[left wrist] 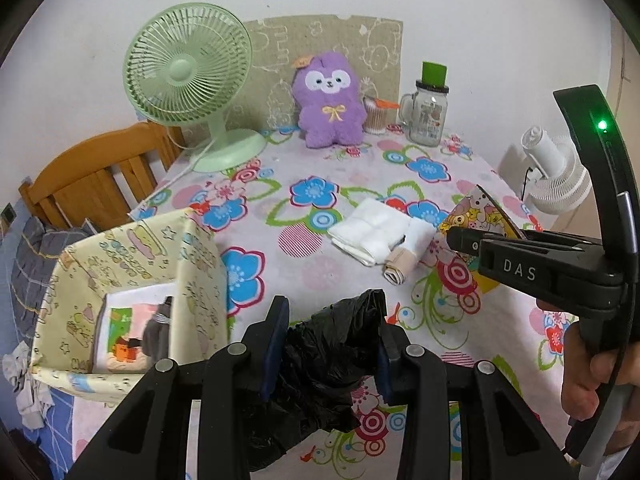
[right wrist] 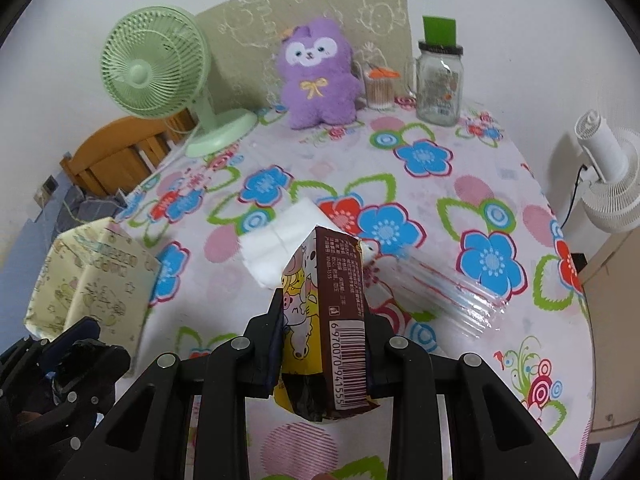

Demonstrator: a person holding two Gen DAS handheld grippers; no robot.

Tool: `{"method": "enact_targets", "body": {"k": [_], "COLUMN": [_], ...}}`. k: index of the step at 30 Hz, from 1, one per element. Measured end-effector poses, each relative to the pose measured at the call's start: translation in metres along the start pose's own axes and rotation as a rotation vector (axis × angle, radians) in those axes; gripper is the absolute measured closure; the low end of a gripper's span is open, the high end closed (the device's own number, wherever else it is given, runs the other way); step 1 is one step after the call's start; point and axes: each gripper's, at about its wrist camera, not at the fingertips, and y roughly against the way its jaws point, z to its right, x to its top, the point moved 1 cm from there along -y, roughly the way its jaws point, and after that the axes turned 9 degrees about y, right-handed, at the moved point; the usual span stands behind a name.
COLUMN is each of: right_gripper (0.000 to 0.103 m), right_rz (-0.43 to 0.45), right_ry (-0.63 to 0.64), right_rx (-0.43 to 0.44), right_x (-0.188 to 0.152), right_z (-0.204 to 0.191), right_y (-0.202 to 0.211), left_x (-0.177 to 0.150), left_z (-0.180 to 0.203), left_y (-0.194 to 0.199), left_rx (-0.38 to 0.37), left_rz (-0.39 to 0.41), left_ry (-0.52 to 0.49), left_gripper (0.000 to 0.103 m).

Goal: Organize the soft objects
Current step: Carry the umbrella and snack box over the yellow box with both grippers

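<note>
My left gripper (left wrist: 332, 320) is shut on a crumpled black plastic bag (left wrist: 340, 352), held above the table's front edge. To its left stands an open yellow cartoon-print box (left wrist: 188, 264) with a printed packet and a grey item inside. My right gripper (right wrist: 324, 312) is shut on a cartoon-printed pack (right wrist: 344, 344) with a brown barcoded side, lifted off the table. In the left wrist view the right gripper (left wrist: 460, 240) and the pack (left wrist: 480, 212) show at the right. A folded white cloth (left wrist: 372, 232) and a beige roll (left wrist: 398, 270) lie mid-table. A purple plush (left wrist: 328, 100) sits at the back.
On the flowered tablecloth (right wrist: 420, 160) a clear plastic wrapper (right wrist: 448, 296) lies to the right of the pack. At the back are a green fan (left wrist: 188, 76), a glass jar (left wrist: 426, 114) and a cotton-swab tub (left wrist: 375, 118). A white fan (right wrist: 608, 176) stands off the right edge, a wooden chair (left wrist: 100, 176) at left.
</note>
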Motion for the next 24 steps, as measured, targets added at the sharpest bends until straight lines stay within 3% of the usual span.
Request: {"method": "enact_targets", "body": {"k": [24], "right_gripper": [0.07], "right_rz": [0.116], "right_ry": [0.167], "right_rx": [0.092], "right_x": [0.044], "right_z": [-0.095], "right_y": [0.047], "left_x": [0.023], "left_z": [-0.054], "left_y": [0.069], "left_rx": [0.07], "left_rz": [0.157], "left_ry": [0.091], "left_gripper": [0.065]}}
